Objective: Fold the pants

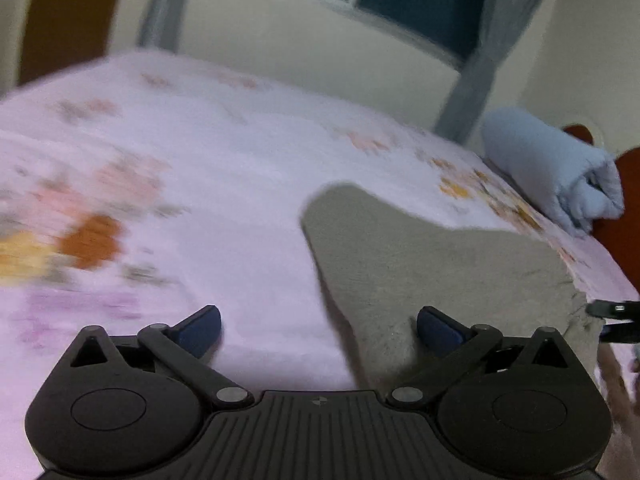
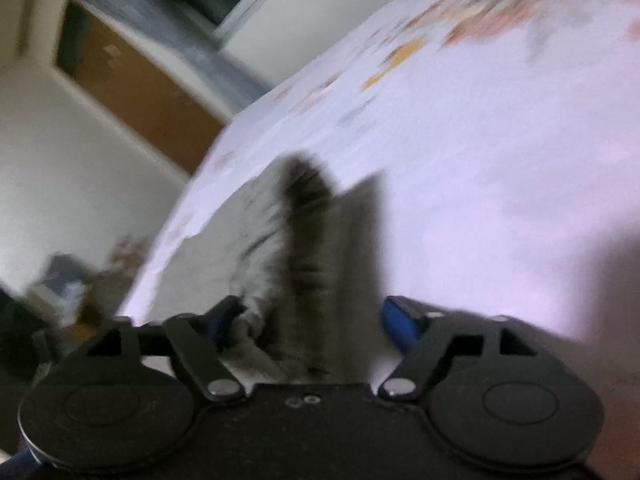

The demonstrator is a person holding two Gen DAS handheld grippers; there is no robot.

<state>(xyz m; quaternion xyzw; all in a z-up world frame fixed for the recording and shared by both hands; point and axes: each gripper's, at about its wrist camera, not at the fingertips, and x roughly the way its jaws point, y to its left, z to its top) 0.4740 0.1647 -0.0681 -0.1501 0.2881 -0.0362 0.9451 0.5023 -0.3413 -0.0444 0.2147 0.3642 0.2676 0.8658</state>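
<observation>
Grey pants point(image 1: 420, 256) lie flat on the pink floral bedsheet point(image 1: 224, 152), toward its right edge. My left gripper point(image 1: 319, 330) hovers low over the pants' left border, jaws wide open, nothing between the blue pads point(image 1: 200, 330). In the right wrist view, a rumpled, blurred fold of the pants point(image 2: 308, 264) stands up between the fingers of my right gripper point(image 2: 312, 320). Those jaws stand apart; the cloth leans on the left finger point(image 2: 224, 320) and the right pad is just clear of it. A black part of the right gripper point(image 1: 616, 318) shows at the left view's right edge.
A rolled light-blue cloth point(image 1: 552, 168) lies at the bed's far right edge beside a red-brown surface point(image 1: 624, 216). Grey curtains point(image 1: 480, 80) and a dark window stand behind the bed. Left of the bed edge is floor with clutter point(image 2: 68, 292) and a brown panel point(image 2: 136, 88).
</observation>
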